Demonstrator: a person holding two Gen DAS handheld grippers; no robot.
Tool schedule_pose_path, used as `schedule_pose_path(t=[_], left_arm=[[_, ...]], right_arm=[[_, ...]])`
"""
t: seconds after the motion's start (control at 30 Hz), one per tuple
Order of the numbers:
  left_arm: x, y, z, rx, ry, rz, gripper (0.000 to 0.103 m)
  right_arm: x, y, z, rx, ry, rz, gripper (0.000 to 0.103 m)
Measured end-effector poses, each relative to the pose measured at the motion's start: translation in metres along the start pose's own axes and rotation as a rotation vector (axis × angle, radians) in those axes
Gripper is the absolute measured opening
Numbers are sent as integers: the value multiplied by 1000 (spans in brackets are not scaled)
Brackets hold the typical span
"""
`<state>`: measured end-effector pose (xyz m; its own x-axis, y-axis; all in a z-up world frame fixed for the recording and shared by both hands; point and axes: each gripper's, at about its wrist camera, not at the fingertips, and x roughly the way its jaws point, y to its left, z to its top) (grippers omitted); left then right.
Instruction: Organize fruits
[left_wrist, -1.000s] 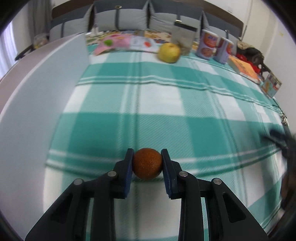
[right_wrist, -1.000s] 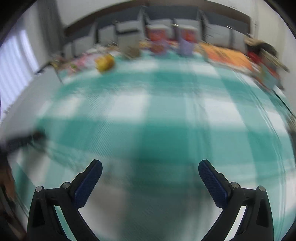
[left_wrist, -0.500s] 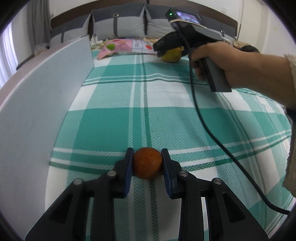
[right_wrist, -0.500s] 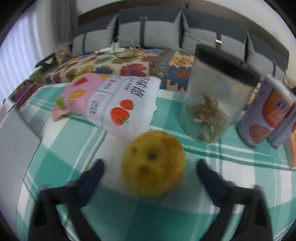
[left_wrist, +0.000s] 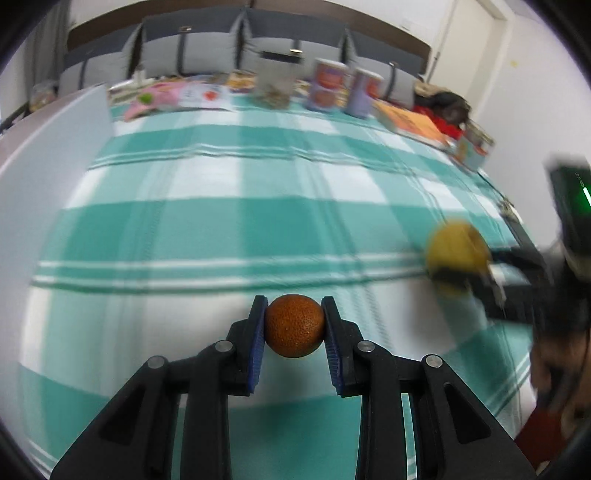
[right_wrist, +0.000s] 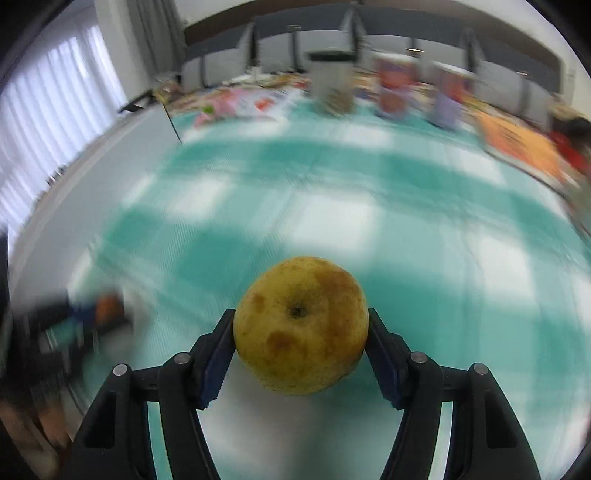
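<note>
A small orange (left_wrist: 294, 325) sits pinched between the blue pads of the left gripper (left_wrist: 294, 328), above the green-and-white checked cloth (left_wrist: 221, 221); to its right, a blotchy yellow pear (right_wrist: 301, 325) is clamped in the right gripper (right_wrist: 301, 332), over the same cloth

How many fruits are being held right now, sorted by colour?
Orange fruit, in the left gripper: 1
Yellow fruit, in the right gripper: 1
Total: 2
</note>
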<state>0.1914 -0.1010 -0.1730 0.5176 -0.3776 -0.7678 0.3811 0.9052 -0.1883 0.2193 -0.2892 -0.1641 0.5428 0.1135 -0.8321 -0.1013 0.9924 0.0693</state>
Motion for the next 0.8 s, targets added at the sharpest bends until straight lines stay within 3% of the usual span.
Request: schedule_pose_path(t=[0.07,0.17,0.23,0.3,0.5,0.8], left_arm=[[10,-17,-7,30,-13,29,31],[24,-32,-9,76,-21,99,47],[27,-33,-5,74,-18,132,103],[40,-29,-1,73,54,151,103],[48,-27,5,121,50,136,103],[49,-29,6,124,47,128,103]], right_arm=[[-15,-11,-42,42,2,-62,66],[-26,-14,-71,79,-91,-142,67],[-22,-16,-71,110,-94,-164,72],[-17,-20,-72,137,-68,-177,79],[-16,-21,-81,100,-51,-200,100],[-12,-30,-82,109,-45,-199,103]])
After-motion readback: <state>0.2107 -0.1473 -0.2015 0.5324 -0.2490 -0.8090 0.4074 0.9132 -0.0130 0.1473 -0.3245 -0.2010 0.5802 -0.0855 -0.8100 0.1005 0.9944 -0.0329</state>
